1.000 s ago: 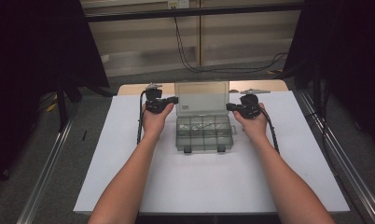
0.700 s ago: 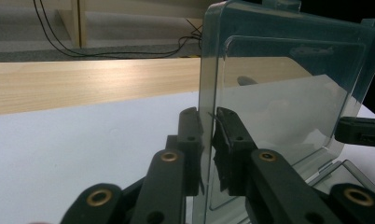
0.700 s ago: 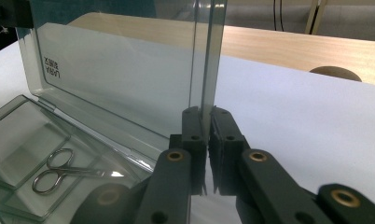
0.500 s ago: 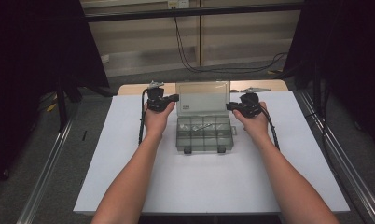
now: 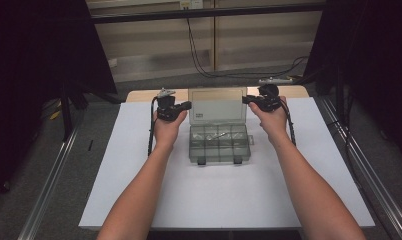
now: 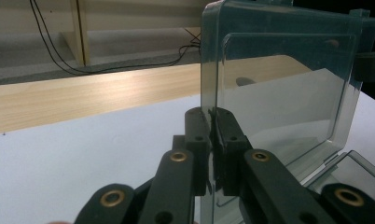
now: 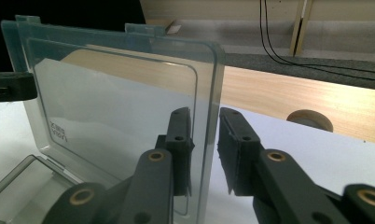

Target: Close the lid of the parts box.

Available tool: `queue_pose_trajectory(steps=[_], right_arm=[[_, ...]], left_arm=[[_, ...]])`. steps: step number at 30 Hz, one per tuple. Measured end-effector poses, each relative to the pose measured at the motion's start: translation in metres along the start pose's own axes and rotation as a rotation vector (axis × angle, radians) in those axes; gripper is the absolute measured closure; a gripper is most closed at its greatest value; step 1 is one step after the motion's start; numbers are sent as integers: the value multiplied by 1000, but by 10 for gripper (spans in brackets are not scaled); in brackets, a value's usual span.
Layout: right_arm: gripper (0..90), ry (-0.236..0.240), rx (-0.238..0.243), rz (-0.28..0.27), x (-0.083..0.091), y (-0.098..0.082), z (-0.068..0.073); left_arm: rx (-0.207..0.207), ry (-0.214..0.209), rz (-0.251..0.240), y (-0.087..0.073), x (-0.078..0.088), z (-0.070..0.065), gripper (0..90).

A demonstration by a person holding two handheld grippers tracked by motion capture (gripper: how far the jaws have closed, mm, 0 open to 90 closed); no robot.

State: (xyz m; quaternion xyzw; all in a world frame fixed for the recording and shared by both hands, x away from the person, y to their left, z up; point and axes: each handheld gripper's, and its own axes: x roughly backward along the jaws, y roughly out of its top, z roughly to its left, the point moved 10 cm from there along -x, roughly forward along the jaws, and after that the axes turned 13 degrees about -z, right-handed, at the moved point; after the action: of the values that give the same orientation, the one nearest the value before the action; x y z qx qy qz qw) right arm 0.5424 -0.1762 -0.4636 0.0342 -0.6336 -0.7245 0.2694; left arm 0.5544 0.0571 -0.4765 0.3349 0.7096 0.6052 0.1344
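Overhead camera first: clear plastic compartment box point(image 5: 219, 143) resting on a white sheet point(image 5: 139, 190) at the middle of the table, its lid point(image 5: 218, 105) raised upright at the far side. Two bare forearms entering from the near edge, one to each side of the box. Left gripper point(image 5: 185, 106) at the left edge of the lid, right gripper point(image 5: 247, 100) at the right edge, both level with the standing lid. Small metal parts visible in one far compartment, too small to identify. Wooden table edge point(image 5: 139, 95) beyond the sheet, dark curtains at left and right. Left gripper camera next: black jaws pressed together on the near edge of the transparent lid point(image 6: 279, 79), pads clamping the plastic between them, lid standing upright just right of centre, corner of the open box tray point(image 6: 358, 177) at lower right, white sheet point(image 6: 83, 154) and wooden strip point(image 6: 83, 98) beyond, dark tip of the other gripper point(image 6: 370, 67) at the far right edge of the lid. Right gripper camera last: lid point(image 7: 115, 112) upright, its edge between the two black jaws, left pad against the plastic, right pad standing off with a visible gap, so no firm clamp; jaws just closing slightly with the lid edge between them. Faint embossed label low on the lid, tray point(image 7: 31, 182) at lower left, tip of the left gripper point(image 7: 10, 86) at the lid's far edge.
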Motion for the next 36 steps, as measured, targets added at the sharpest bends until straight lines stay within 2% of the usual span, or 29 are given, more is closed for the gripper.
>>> queue_pose_trajectory(steps=[2,4,5,6,8,10,12,13,14,17,20,22,24,27,29,30,32,36], right_arm=[[757,-2,0,2,-1,0,0],[783,-9,-37,10,-3,0,-1],[838,-13,-43,10,-3,0,-2],[858,-26,-35,10,-2,-1,-4],[863,-24,-28,8,-1,-1,-3],[864,-27,-2,1,2,0,0],[864,-28,3,-5,3,0,1],[864,-27,10,-18,5,0,2],[865,-25,13,-29,6,0,2],[866,-25,16,-55,10,-1,3],[866,-21,25,-74,14,-1,6],[866,-20,34,-82,15,-2,6],[866,-17,40,-97,20,-3,9],[867,-20,53,-111,24,-3,11],[867,-23,60,-118,26,-4,12],[867,-23,60,-118,26,-4,12],[867,-21,65,-127,30,-5,14],[865,-11,74,-139,34,-6,17]], left_arm=[[1,-2,-8,1,0,-1,858],[-5,3,-9,1,0,-1,858],[-11,5,-5,0,0,0,858],[-14,8,0,-1,0,0,857],[-8,1,4,-1,1,1,851],[-8,-5,9,-1,2,0,836],[-3,-16,12,-1,3,-2,762],[12,-52,18,0,7,-5,721],[12,-52,18,0,7,-5,685],[29,-89,11,9,18,-10,667],[36,-104,8,15,24,-10,714],[44,-111,-11,23,29,-9,725],[49,-124,-14,30,34,-7,792],[57,-122,-22,33,34,-6,869],[94,-118,-16,34,32,-5,900],[94,-118,-16,34,32,-5,900],[134,-94,-22,35,27,-2,900],[146,-82,-10,33,22,0,900]])
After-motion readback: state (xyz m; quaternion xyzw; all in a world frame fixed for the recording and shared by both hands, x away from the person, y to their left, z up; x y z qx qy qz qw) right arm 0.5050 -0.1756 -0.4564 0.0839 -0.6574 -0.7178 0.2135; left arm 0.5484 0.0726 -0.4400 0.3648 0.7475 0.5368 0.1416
